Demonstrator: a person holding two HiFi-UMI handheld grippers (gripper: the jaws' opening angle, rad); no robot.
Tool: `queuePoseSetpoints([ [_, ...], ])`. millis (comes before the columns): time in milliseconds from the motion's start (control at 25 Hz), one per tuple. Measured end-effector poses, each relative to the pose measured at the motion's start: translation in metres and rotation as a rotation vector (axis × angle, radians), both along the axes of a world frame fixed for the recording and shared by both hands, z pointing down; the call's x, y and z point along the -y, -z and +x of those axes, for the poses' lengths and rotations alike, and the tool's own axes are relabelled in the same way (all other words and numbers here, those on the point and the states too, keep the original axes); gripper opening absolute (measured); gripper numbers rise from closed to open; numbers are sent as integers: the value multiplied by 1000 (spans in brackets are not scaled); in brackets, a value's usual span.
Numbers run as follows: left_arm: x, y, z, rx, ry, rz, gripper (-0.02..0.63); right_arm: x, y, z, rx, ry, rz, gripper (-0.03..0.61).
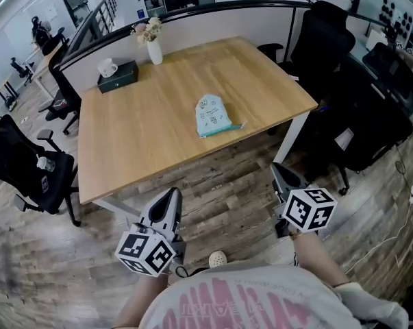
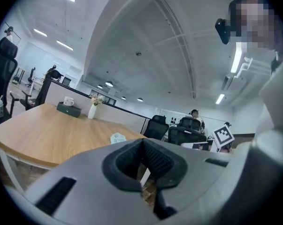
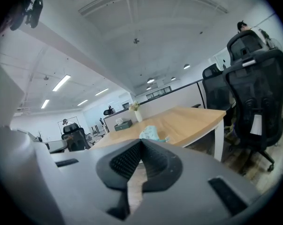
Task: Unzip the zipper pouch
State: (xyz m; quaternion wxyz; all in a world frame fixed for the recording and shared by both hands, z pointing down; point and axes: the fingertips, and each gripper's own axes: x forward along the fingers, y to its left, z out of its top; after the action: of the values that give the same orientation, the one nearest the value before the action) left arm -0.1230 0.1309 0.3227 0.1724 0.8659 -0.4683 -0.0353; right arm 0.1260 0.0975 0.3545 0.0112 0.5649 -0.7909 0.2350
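Pouch (image 1: 211, 116) zipper detail too small to read; left claw (image 1: 170, 195) and right claw (image 1: 280, 173) closed, empty.

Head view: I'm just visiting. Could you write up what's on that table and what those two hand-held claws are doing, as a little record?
Table: wooden desk, office chairs around it
Pouch: light blue zipper pouch, lying flat toward the desk's near right side
Zipper: too small to tell whether it is open
Other items: white vase of flowers; white mug on a dark box, far left corner
Left gripper: shut, empty, over the floor short of the desk
Right gripper: shut, empty, also short of the desk
Task status: pouch untouched
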Motion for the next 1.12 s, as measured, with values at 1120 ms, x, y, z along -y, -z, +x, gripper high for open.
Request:
queuePoseSetpoints([
  [1120, 172, -65, 10, -41, 237, -143, 2, 239, -72, -2, -62, 242, -175, -3],
])
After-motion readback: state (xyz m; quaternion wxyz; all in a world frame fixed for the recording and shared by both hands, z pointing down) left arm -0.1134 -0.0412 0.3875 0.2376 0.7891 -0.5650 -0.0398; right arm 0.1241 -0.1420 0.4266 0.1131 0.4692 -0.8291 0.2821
